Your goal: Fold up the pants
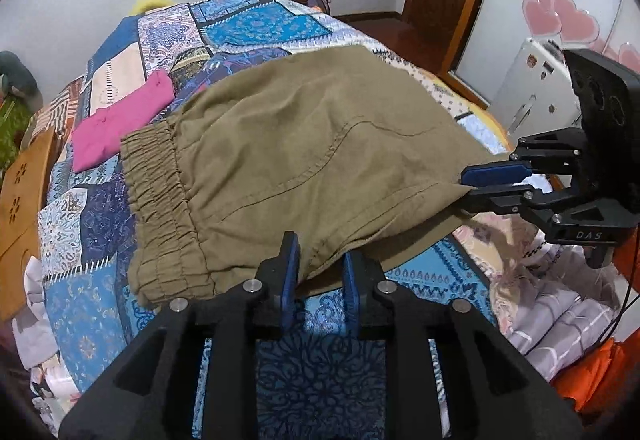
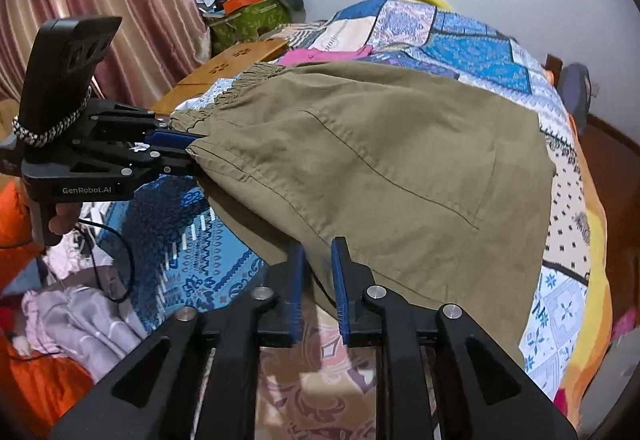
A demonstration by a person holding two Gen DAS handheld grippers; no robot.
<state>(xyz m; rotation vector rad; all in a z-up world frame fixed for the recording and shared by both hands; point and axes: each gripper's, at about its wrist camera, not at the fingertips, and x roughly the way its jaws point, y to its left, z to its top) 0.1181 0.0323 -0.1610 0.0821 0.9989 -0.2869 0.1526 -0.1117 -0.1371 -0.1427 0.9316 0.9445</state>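
Here olive pants [image 1: 304, 144] cover a patchwork bedspread [image 1: 248, 24], white-walled room

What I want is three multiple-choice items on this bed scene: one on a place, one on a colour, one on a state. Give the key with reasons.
1. Where does the pink garment lie?
A. On the quilt, beside the waistband
B. On top of the pants
C. On the floor

2. What colour are the pants?
A. Black
B. Olive-brown
C. White

3. How do the left gripper and right gripper stand?
A. Both open, clear of the cloth
B. Only the right holds cloth
C. Both shut on the pants' near edge

Key:
1 A, it lies flat on the patchwork next to the gathered band.
2 B, the cloth is olive-brown in both views.
3 C, each view shows the other gripper pinching the hem.
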